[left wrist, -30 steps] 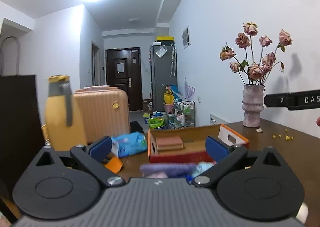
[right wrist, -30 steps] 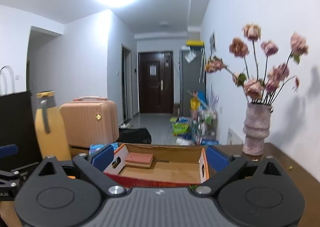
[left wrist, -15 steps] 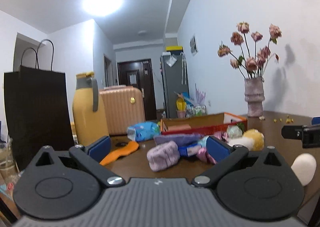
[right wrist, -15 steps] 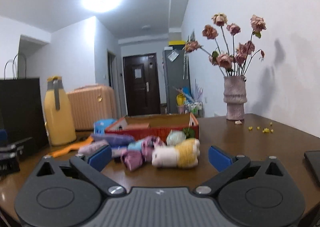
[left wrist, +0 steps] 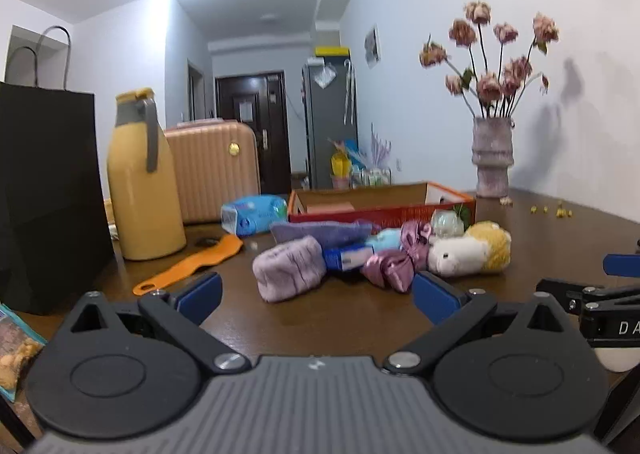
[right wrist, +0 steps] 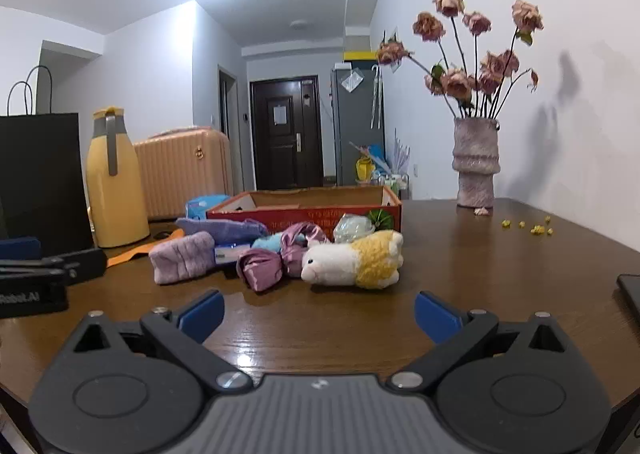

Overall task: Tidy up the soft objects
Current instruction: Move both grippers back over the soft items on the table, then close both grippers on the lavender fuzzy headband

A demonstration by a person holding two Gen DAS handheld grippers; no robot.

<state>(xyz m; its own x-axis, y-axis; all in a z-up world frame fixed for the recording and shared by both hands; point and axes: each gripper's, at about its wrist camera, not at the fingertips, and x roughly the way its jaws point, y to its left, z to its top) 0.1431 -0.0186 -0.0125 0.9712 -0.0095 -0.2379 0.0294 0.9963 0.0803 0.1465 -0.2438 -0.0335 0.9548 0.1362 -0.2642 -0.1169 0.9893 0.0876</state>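
- Left gripper [left wrist: 316,290] and right gripper [right wrist: 316,308]: jaws spread wide, empty, low over the worktop [right wrist: 460,274]
- Soft toys [right wrist: 352,260] heaped just before the box [right wrist: 304,206]
- Risk: items touch; gripping one may drag its neighbours

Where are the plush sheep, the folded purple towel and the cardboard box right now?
plush sheep [right wrist: 352,260]: right wrist view, its white and yellow body.
folded purple towel [left wrist: 288,272]: left wrist view, its rolled end.
cardboard box [right wrist: 304,212]: right wrist view, red front wall.

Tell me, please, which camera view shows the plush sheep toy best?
The right wrist view: the plush sheep toy lies near the centre, whole and unobstructed. The left wrist view shows it farther right and blurrier, behind the pink satin bow.
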